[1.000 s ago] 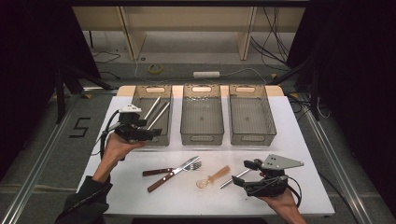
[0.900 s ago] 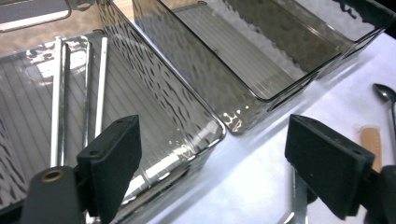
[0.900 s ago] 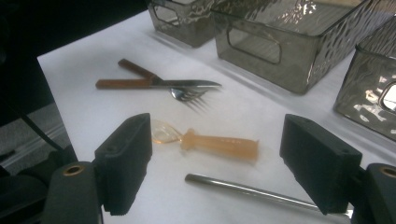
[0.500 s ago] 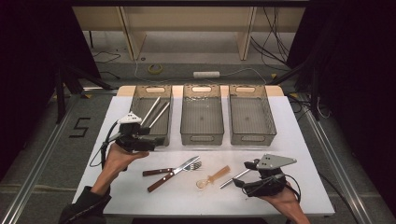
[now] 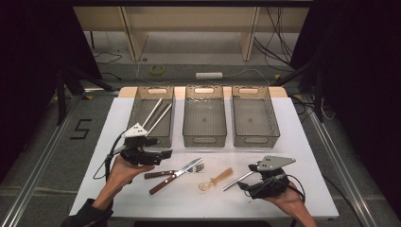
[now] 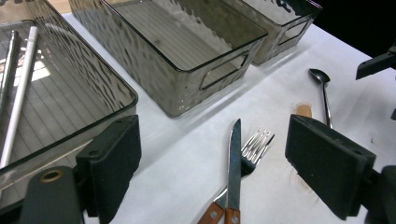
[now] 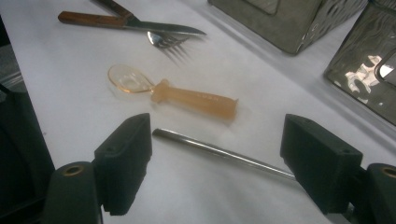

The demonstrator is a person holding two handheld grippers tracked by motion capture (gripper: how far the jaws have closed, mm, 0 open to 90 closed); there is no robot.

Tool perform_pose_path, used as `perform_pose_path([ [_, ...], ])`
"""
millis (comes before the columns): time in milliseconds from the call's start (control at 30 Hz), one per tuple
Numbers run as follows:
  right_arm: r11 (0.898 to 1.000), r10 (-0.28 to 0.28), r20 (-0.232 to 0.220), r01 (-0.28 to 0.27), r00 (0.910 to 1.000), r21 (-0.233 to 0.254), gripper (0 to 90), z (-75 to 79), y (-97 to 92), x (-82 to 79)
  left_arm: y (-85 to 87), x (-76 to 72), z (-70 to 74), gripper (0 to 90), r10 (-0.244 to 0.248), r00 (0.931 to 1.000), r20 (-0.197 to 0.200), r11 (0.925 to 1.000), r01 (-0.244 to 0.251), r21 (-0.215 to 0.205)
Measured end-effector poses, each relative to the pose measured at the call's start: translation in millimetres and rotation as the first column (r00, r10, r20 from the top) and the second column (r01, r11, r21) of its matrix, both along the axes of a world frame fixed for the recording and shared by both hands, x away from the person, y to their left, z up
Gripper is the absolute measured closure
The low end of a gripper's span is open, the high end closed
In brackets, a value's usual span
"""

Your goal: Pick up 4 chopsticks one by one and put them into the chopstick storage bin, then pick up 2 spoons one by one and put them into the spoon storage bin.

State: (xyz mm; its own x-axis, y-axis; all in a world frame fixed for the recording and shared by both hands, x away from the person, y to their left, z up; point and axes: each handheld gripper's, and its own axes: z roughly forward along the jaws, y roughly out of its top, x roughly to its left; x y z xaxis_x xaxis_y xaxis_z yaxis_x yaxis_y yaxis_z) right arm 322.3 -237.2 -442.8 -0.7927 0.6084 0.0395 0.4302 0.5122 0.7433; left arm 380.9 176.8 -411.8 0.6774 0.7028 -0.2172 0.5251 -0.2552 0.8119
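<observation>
My left gripper (image 5: 164, 153) hovers open near the front of the left bin (image 5: 137, 124), which holds two metal straws (image 5: 157, 114). Seen between its jaws in the left gripper view, a wooden-handled knife (image 6: 233, 158) lies across a fork (image 6: 256, 145) on the white table. My right gripper (image 5: 247, 179) is open at the front right. The thin handle of a metal spoon (image 7: 219, 151) runs across the gap between its pads (image 7: 126, 163). An orange plastic spoon (image 7: 187, 98) lies just beyond that handle.
Two empty grey bins, middle (image 5: 204, 137) and right (image 5: 253, 137), stand in a row with the left one at the back of the table (image 5: 302, 142). Cables and a power strip (image 5: 209, 75) lie on the floor behind.
My left gripper has come away from the left bin, moving toward the near side and the knife and fork. The right gripper has barely shifted.
</observation>
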Motion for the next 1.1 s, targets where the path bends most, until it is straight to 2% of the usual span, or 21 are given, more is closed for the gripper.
perform_pose_path([
  [133, 1.000, 0.011, -0.004, -0.011, 0.9999, -0.018, 25.9, -1.1, 1.7, -0.8, -1.0, -3.3, -3.3, 17.9, -0.002, 1.0000, -0.007, 1.0000, 0.002, 0.005],
  [400, 0.998, 0.036, -0.010, -0.037, 0.9993, -0.060, 25.9, -2.0, 2.6, -0.9, -3.3, -10.8, -3.4, 17.7, -0.003, 0.9999, 0.015, 1.0000, 0.003, 0.007],
  [600, 0.987, 0.075, -0.016, -0.077, 0.9970, -0.139, 26.6, -1.3, -2.9, 7.7, -4.9, -16.2, -4.5, 17.7, -0.005, 0.9995, 0.031, 0.9997, 0.005, 0.024],
  [733, 0.977, 0.088, -0.006, -0.088, 0.9961, -0.192, 28.0, 1.8, -6.4, 16.7, -5.3, -20.5, -6.6, 17.7, -0.011, 0.9997, 0.023, 0.9997, 0.010, 0.024],
  [833, 0.965, 0.094, 0.003, -0.090, 0.9956, -0.246, 29.0, 5.5, -6.9, 21.5, -4.7, -22.8, -7.4, 17.7, -0.016, 0.9995, 0.026, 0.9995, 0.015, 0.029],
  [1000, 0.936, 0.100, 0.022, -0.087, 0.9947, -0.340, 31.3, 8.9, -5.4, 27.9, -2.6, -26.4, -6.9, 17.7, -0.017, 0.9994, 0.031, 0.9994, 0.016, 0.031],
  [1033, 0.925, 0.118, 0.026, -0.100, 0.9927, -0.368, 32.2, 8.0, -5.1, 30.4, -2.2, -26.9, -6.9, 17.7, -0.017, 0.9994, 0.032, 0.9994, 0.016, 0.032],
  [1100, 0.908, 0.126, 0.036, -0.101, 0.9913, -0.407, 34.0, 6.2, -3.1, 32.6, -1.4, -27.7, -6.9, 17.7, -0.015, 0.9994, 0.032, 0.9994, 0.014, 0.031],
])
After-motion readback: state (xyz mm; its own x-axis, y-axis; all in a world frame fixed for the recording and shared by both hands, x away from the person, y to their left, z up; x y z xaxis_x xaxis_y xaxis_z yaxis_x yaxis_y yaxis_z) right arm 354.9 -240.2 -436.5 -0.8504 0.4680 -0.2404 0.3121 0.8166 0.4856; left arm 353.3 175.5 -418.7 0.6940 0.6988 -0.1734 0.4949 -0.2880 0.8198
